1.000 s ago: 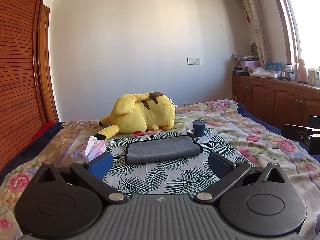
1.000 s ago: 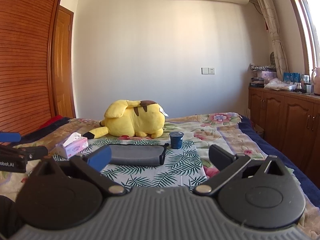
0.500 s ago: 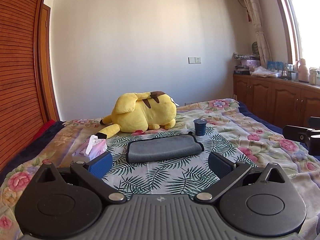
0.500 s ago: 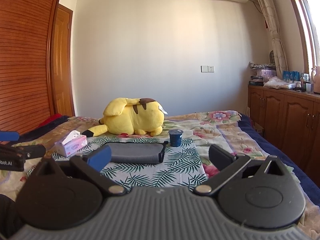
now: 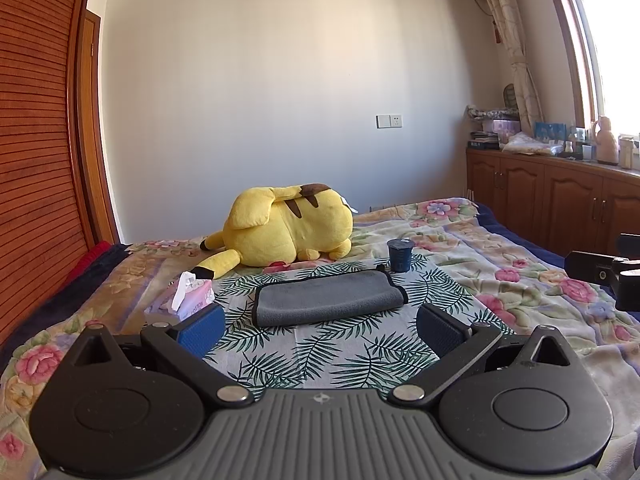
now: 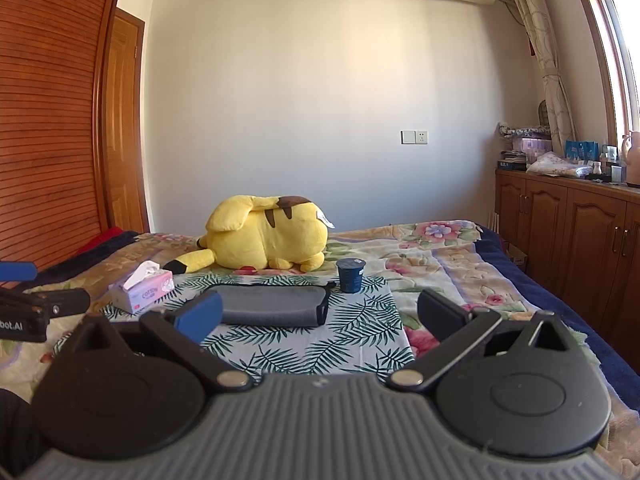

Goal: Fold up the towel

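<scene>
The grey towel (image 5: 326, 298) lies folded on the palm-print cloth (image 5: 320, 356) on the bed, ahead of both tongs. The left tongs (image 5: 318, 326) and right tongs (image 6: 320, 316) gape wide, holding nothing, clear of the towel.

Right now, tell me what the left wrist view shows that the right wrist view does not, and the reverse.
Only the left wrist view shows the right gripper, as black hardware at its right edge; its jaws are out of frame there. Only the right wrist view shows the left gripper, a blue fingertip above a black body at its left edge, and the brown panelled door. Both show the folded grey towel on the palm-leaf cloth, the yellow plush toy, the dark blue cup and the pink tissue box. Each camera's own gripper is open and empty.
</scene>
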`<state>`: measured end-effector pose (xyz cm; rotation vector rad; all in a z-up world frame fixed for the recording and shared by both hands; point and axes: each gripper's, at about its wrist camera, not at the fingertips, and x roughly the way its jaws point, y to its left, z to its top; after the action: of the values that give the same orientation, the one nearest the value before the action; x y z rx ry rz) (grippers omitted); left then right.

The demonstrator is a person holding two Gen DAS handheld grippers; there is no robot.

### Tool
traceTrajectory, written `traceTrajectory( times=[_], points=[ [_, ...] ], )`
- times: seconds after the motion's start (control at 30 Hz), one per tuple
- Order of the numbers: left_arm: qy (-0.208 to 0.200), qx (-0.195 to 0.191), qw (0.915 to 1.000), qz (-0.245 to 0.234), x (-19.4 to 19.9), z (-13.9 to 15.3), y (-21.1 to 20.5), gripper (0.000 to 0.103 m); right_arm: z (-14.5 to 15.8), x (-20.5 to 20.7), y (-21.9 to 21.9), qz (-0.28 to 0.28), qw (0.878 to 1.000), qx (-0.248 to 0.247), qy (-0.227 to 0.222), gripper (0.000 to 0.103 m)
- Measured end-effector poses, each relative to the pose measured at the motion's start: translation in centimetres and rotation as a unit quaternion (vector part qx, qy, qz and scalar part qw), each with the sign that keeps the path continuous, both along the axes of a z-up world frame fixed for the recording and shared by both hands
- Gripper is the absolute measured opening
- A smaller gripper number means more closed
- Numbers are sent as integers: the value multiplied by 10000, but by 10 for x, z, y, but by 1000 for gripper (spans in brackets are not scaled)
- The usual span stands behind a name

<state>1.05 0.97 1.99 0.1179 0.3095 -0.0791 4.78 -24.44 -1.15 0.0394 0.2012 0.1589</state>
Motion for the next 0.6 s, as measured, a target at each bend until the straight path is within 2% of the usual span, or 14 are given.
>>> traceTrajectory(
  times=[0.6],
  points=[
    [-1, 28, 10000, -2, 1, 0, 2, 87, 0, 0, -1, -2, 10000, 4, -1, 103]
  ],
)
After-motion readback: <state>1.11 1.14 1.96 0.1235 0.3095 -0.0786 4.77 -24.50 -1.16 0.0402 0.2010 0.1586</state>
